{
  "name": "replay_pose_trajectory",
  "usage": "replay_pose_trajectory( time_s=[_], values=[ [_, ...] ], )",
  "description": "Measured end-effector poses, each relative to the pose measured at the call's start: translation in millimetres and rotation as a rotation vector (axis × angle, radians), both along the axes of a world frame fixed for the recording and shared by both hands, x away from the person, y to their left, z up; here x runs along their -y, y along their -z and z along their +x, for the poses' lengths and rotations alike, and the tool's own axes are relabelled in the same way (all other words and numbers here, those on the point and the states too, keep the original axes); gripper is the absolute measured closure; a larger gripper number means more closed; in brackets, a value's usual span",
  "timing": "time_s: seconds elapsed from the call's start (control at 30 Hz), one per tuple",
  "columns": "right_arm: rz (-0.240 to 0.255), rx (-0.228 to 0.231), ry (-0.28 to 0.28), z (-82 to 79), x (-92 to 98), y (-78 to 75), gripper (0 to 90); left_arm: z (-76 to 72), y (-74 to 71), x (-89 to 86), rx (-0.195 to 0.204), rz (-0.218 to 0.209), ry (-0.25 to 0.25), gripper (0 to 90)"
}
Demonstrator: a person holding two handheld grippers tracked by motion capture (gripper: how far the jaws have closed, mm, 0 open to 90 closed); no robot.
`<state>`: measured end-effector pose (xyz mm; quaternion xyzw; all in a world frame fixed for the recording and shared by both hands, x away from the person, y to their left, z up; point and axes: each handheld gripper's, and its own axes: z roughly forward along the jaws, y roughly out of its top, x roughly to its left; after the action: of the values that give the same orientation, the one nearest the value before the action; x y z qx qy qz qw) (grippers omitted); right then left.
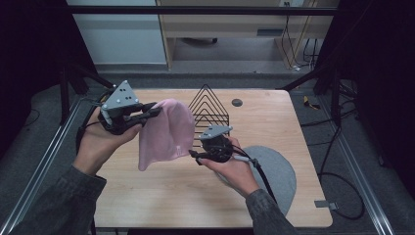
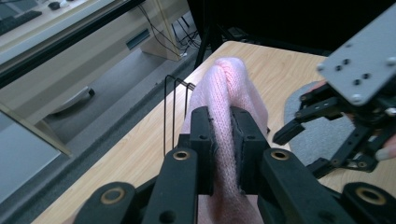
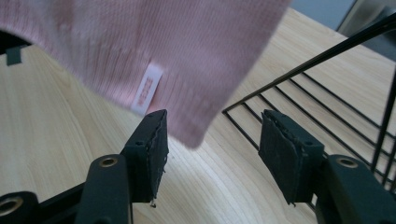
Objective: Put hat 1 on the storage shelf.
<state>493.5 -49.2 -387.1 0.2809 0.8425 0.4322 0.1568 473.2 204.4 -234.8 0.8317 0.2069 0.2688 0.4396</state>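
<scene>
A pink knitted beanie (image 1: 165, 133) hangs above the wooden table (image 1: 161, 196). My left gripper (image 1: 152, 108) is shut on its upper left edge; the knit (image 2: 223, 112) is pinched between the two black pads. My right gripper (image 1: 195, 156) is at the beanie's lower right corner, jaws apart. In the right gripper view the hem with a small white label (image 3: 147, 88) hangs just above and between the open jaws (image 3: 212, 140), untouched. A grey beanie (image 1: 279, 171) lies flat on the table under my right hand.
A black wire rack (image 1: 209, 110) with triangular dividers stands on the table just behind the pink beanie and beside my right gripper. A small round grommet (image 1: 237, 102) is in the tabletop at the back. Cables trail on the floor to the right.
</scene>
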Motion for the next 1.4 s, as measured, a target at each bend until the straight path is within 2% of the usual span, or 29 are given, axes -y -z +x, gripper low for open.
replay_pose_trajectory(
  time_s=[0.1,0.23,0.3,0.33,0.43,0.53,0.63,0.87,0.97,1.07,1.23,1.4],
  values=[
    [-0.004,-0.024,-0.020,4.2,-1.7,1.5,45.1,0.9,-0.4,2.2,-0.009,-0.015,0.008,80.3],
    [0.026,-0.032,-0.058,5.8,-1.3,0.8,71.6,5.3,-0.5,1.8,-0.013,-0.030,0.012,80.2],
    [0.034,-0.026,-0.071,4.4,0.2,-2.9,80.5,10.0,0.0,0.9,-0.022,-0.041,0.009,80.0],
    [0.037,-0.027,-0.076,3.3,1.3,-5.2,82.0,13.5,0.1,0.2,-0.030,-0.051,0.009,79.9],
    [0.022,-0.016,-0.085,0.3,6.6,-14.1,83.1,26.0,-0.8,0.4,-0.049,-0.056,0.004,79.8],
    [0.008,-0.008,-0.085,-1.6,13.2,-24.5,83.2,38.9,-2.9,4.1,-0.066,-0.087,0.000,79.5],
    [-0.005,0.004,-0.080,-0.5,19.1,-32.8,83.3,49.1,-6.9,9.9,-0.070,-0.098,0.008,79.4],
    [-0.004,0.005,-0.071,2.7,30.6,-42.2,83.3,61.0,-15.3,23.6,-0.068,-0.083,0.020,79.3],
    [0.001,0.004,-0.068,6.2,34.5,-45.7,83.3,66.4,-20.5,29.1,-0.066,-0.068,0.018,79.2],
    [0.019,0.004,-0.053,13.0,39.2,-53.3,83.4,74.6,-29.0,34.4,-0.073,-0.085,0.019,79.2],
    [0.053,0.017,-0.024,25.5,47.7,-75.0,83.6,89.6,-46.0,48.4,-0.061,-0.079,0.018,79.0],
    [0.085,0.024,0.015,42.1,57.2,-94.3,83.7,110.7,-58.6,64.3,-0.050,-0.070,0.006,78.9]
  ],
)
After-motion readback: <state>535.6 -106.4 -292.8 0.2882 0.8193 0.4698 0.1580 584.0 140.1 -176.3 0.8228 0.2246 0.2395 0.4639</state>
